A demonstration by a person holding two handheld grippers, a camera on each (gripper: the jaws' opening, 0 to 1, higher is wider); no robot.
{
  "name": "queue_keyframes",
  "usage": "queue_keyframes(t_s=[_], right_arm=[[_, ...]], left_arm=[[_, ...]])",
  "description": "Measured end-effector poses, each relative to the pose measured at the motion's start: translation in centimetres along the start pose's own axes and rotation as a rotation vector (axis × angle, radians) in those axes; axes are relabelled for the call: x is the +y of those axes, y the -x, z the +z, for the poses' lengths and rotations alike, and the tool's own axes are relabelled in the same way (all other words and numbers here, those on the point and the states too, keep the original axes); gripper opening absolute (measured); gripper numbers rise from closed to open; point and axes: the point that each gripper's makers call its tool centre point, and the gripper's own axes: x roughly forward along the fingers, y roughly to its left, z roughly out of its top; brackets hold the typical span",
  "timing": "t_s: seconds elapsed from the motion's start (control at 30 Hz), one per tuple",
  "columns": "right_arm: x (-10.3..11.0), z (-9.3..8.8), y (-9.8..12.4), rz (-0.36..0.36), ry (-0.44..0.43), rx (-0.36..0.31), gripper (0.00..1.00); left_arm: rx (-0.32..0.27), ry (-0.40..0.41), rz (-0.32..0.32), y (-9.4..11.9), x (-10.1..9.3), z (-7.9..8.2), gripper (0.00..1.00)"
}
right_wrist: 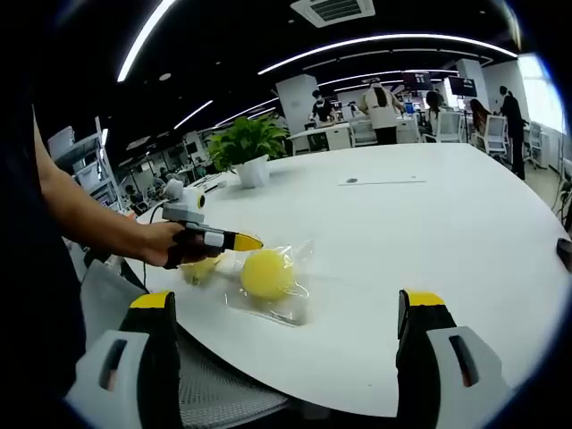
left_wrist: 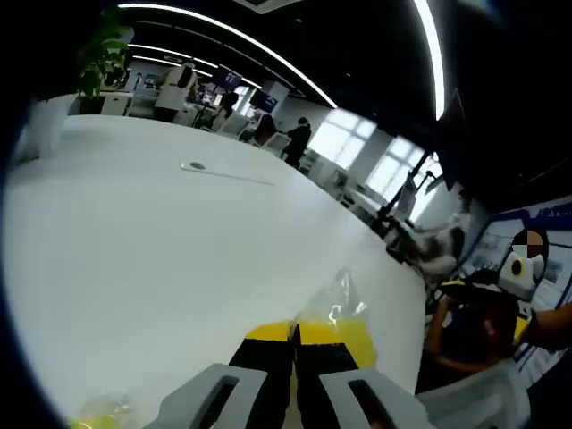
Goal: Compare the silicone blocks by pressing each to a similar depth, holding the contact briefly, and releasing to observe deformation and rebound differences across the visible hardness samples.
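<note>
The left gripper [right_wrist: 253,241] is clenched, its tips touching the yellow block [right_wrist: 267,273] in its clear bag [right_wrist: 290,299] on the near left of the white bench [right_wrist: 429,223]. The right gripper [right_wrist: 290,308] hangs wide apart, near the bench edge.

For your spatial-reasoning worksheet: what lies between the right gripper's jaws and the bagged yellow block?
In the right gripper view, only bare white table lies between the open right gripper and the bagged yellow block.

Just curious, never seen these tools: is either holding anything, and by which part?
Right gripper: nothing, jaws wide open. Left gripper: jaws shut, tips against the bagged yellow block; a pinch cannot be told.
</note>
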Motion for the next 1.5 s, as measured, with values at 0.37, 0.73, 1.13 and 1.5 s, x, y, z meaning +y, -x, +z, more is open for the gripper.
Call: queue_keyframes(t_s=[0.37, 0.73, 1.13, 1.5], right_arm=[[-0.3, 0.0, 0.4, -0.014, -0.020, 0.001, 0.96], [0.2, 0.0, -0.4, 0.008, -0.030, 0.008, 0.96], [0.4, 0.8, -0.8, 0.050, -0.040, -0.019, 0.97], [-0.1, 1.0, -2.4, 0.018, 0.052, 0.029, 0.97]], left_arm=[[0.129, -0.274, 0.026, -0.7, 1.7, -2.1, 0.00], [0.164, -0.339, 0.023, -1.3, 2.0, -2.0, 0.07], [-0.049, -0.308, 0.053, 2.7, 1.0, 4.0, 0.97], [-0.077, -0.369, 0.143, 12.7, 3.2, 5.7, 1.00]])
